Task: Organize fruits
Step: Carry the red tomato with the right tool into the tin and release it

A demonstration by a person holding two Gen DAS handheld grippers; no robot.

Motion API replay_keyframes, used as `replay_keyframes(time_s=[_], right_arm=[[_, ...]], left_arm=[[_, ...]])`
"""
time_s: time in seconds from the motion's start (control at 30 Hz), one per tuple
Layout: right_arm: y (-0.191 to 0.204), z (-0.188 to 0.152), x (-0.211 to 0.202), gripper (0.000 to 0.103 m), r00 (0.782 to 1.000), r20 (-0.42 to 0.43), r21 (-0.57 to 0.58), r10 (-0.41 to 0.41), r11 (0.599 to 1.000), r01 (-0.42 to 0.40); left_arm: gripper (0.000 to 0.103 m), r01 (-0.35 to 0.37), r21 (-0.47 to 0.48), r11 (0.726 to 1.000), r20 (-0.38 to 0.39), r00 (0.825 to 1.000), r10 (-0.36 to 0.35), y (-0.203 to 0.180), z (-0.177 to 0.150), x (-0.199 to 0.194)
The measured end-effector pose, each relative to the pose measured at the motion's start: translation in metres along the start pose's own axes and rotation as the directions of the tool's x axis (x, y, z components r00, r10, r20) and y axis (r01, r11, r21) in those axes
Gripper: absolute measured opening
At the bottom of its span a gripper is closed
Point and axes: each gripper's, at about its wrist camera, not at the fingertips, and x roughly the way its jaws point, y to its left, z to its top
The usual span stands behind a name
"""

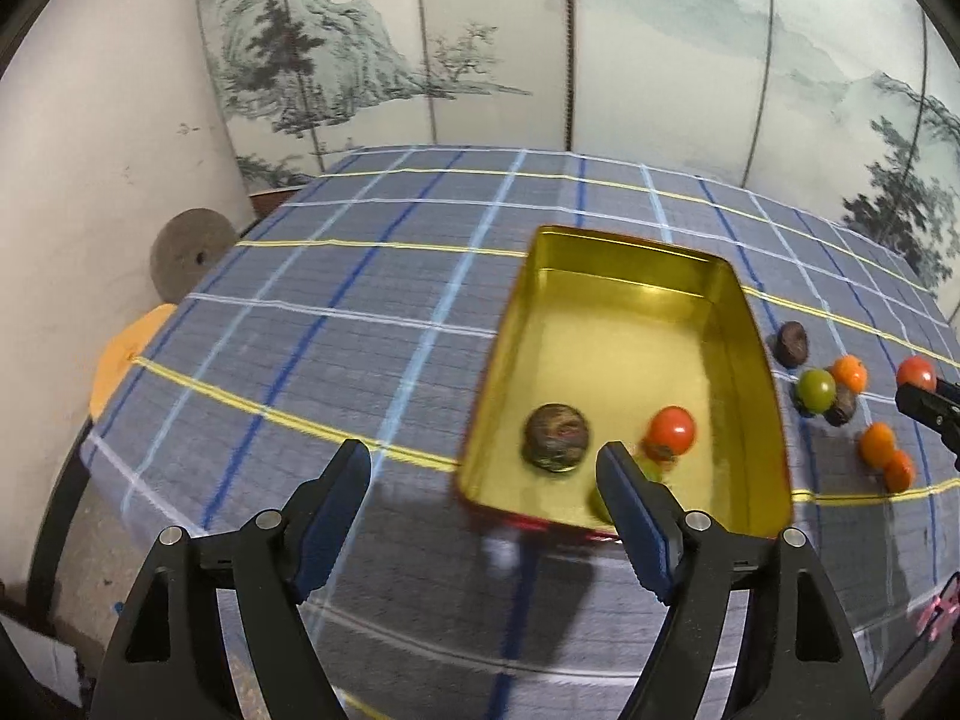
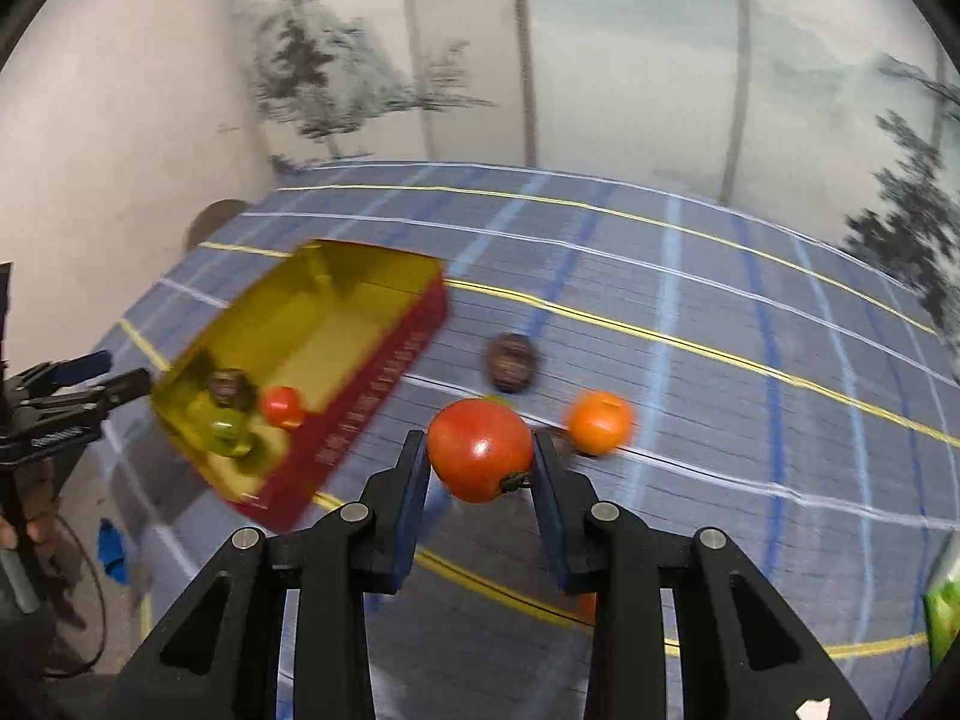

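Note:
A gold-lined tin [image 1: 630, 249] with red outer walls [image 2: 372, 384] sits on the checked cloth. It holds a dark brown fruit [image 1: 555, 437], a red fruit [image 1: 671, 429] and a green one [image 2: 225, 429]. My left gripper [image 1: 483, 456] hangs open over the tin's near end with nothing between its fingers; it also shows at the left edge as the left gripper [image 2: 114, 375]. My right gripper [image 2: 478, 444] is shut on a red tomato-like fruit [image 2: 480, 450], lifted above the cloth. Loose on the cloth lie a dark fruit [image 2: 511, 362], an orange [image 2: 600, 422] and a green fruit [image 1: 816, 389].
Two more oranges [image 1: 877, 443] lie right of the tin. A painted folding screen [image 1: 480, 60] stands behind the table and a white wall [image 1: 90, 180] to its left. A green packet [image 2: 942, 618] is at the right edge. The table's near edge drops to the floor.

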Motion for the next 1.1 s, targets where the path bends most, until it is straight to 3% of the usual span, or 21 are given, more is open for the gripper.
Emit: replay_keyframes(time_s=[0.2,0.47,1.1], right_arm=[[0.054,0.012,0.018,0.031,0.995,-0.023,-0.084,0.095,0.992,-0.097],[0.106,0.015,0.049,0.031,0.985,-0.095,-0.179,0.143,0.971,-0.158],[0.135,0.009,0.095,0.031,0.976,-0.200,-0.255,0.088,0.957,-0.139]], left_arm=[[0.078,-0.012,-0.042,0.999,-0.035,0.999,0.011,0.017,-0.005,0.005],[0.078,-0.002,-0.078,0.997,-0.050,0.999,-0.001,0.030,-0.012,0.007],[0.078,-0.008,-0.109,0.994,-0.094,0.996,-0.002,0.042,-0.021,0.013]])
